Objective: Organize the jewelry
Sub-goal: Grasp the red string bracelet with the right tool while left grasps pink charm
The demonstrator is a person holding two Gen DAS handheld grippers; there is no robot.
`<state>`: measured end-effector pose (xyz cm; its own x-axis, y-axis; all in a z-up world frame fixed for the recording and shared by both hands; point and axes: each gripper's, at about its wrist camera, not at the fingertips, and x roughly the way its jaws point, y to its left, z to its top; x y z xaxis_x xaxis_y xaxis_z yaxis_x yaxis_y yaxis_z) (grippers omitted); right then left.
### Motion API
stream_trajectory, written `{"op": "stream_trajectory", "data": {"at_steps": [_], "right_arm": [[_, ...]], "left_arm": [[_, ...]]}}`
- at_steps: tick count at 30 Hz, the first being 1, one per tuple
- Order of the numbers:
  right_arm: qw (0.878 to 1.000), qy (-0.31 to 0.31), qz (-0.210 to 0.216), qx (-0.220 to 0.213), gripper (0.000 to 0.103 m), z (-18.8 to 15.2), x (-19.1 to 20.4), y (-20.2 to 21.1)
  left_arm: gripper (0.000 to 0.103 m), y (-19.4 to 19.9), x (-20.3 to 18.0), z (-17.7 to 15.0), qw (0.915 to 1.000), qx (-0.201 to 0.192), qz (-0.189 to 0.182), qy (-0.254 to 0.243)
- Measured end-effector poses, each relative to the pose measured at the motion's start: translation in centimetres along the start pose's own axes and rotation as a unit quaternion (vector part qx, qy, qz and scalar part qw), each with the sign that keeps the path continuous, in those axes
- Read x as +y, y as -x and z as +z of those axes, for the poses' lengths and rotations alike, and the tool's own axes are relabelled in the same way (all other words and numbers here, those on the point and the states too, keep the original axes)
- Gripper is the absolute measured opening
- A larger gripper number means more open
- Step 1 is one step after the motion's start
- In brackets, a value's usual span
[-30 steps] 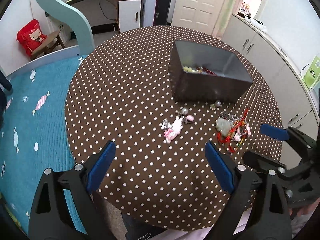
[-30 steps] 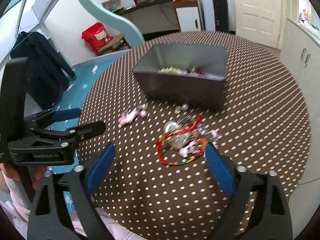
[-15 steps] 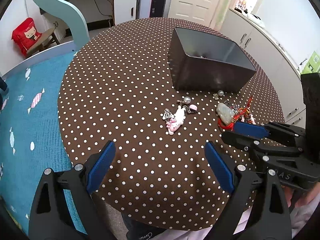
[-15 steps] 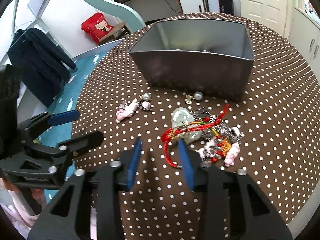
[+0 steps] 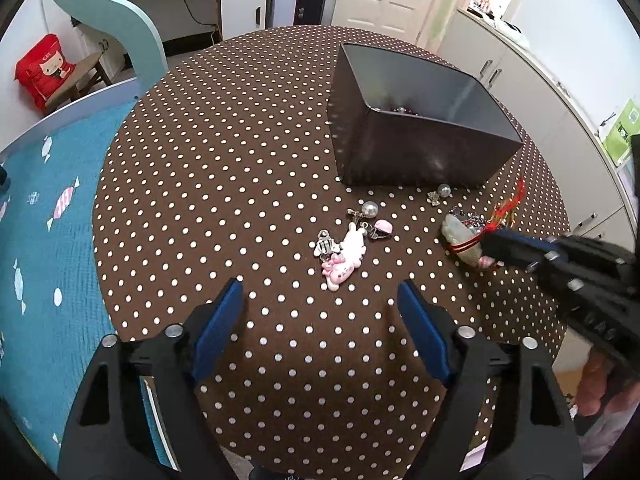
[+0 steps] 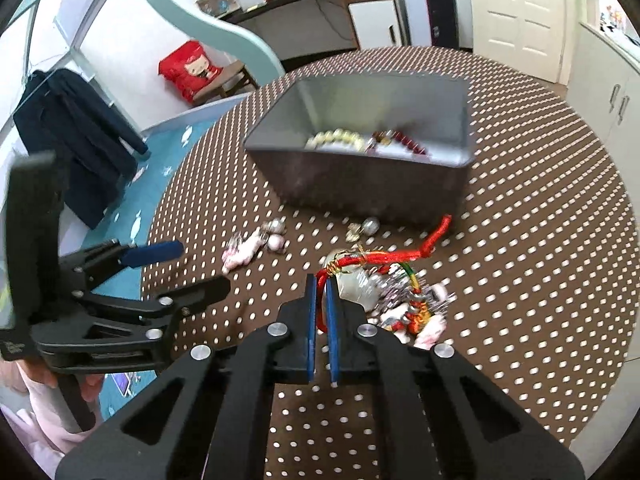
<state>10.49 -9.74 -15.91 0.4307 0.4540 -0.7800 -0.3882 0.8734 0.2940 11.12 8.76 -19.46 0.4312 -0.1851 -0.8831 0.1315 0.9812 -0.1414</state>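
Observation:
A grey metal box (image 5: 416, 128) (image 6: 360, 176) stands on the round brown polka-dot table (image 5: 224, 168) and holds beads. In front of it lie a pink charm cluster (image 5: 344, 256) (image 6: 248, 250), small pearl pieces (image 5: 440, 192) and a tangled pile with a red cord bracelet (image 6: 380, 258) (image 5: 470, 242). My right gripper (image 6: 321, 280) (image 5: 486, 242) is shut on the red cord at the pile's near edge. My left gripper (image 5: 320, 312) is open and empty, just short of the pink charms.
A teal rug (image 5: 36, 248) lies left of the table. White cabinets (image 5: 532, 80) stand to the right. A desk and door are at the back. The table's near edge (image 5: 320, 452) is close below my left gripper.
My right gripper went from wide open to shut on the red cord, moving forward into the pile. My left gripper moved closer to the pink charms and stayed open.

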Motion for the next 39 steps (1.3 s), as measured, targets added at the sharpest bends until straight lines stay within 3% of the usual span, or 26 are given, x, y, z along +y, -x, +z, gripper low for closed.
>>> {"op": "stream_trajectory", "data": {"at_steps": [7,12,13,16,17,19,22,28,32,35,39], "right_arm": [[0.998,-0.015,-0.022,-0.055,0.003,1.0,-2.2,4.5],[0.998,-0.020,-0.035,-0.049,0.009,1.1,-2.2,4.4],[0.998,-0.015,-0.035,-0.043,0.014,0.9,-2.0,4.2],[0.999,0.011,-0.027,-0.031,0.059,0.8,-0.6,3.0],[0.999,0.018,-0.026,-0.028,0.060,0.7,-0.2,2.7],[0.999,0.033,-0.010,-0.012,0.057,0.4,0.5,1.8],[0.998,0.054,-0.022,0.013,0.045,-0.1,1.2,-0.1],[0.994,0.088,-0.053,0.029,0.008,-0.7,1.6,-2.2],[0.997,0.063,-0.040,0.022,0.005,-0.3,0.7,-1.7],[0.998,0.049,-0.033,0.009,0.004,0.1,0.0,-0.7],[0.998,0.037,-0.041,-0.015,0.003,0.7,-0.7,1.2]], "left_arm": [[0.063,-0.6,-0.3,0.8,1.0000,0.003,0.004,-0.007],[0.057,-1.3,-0.6,1.0,0.9997,0.010,0.014,-0.017],[0.057,-1.4,-0.6,1.0,0.9997,0.012,0.013,-0.017],[0.057,-1.6,-0.6,1.0,0.9996,0.014,0.015,-0.019],[0.057,-1.6,-0.6,1.0,0.9996,0.014,0.016,-0.020],[0.057,-1.7,-0.5,1.0,0.9996,0.015,0.017,-0.018],[0.057,-1.7,-0.2,1.0,0.9996,0.015,0.019,-0.013],[0.057,-1.3,0.6,0.9,0.9996,0.013,0.025,-0.003],[0.057,-1.4,0.8,0.9,0.9997,0.016,0.018,-0.004],[0.045,-1.5,0.3,0.9,0.9996,0.016,0.018,-0.017],[0.019,-1.6,-0.4,0.8,0.9990,0.011,0.014,-0.041]]}}
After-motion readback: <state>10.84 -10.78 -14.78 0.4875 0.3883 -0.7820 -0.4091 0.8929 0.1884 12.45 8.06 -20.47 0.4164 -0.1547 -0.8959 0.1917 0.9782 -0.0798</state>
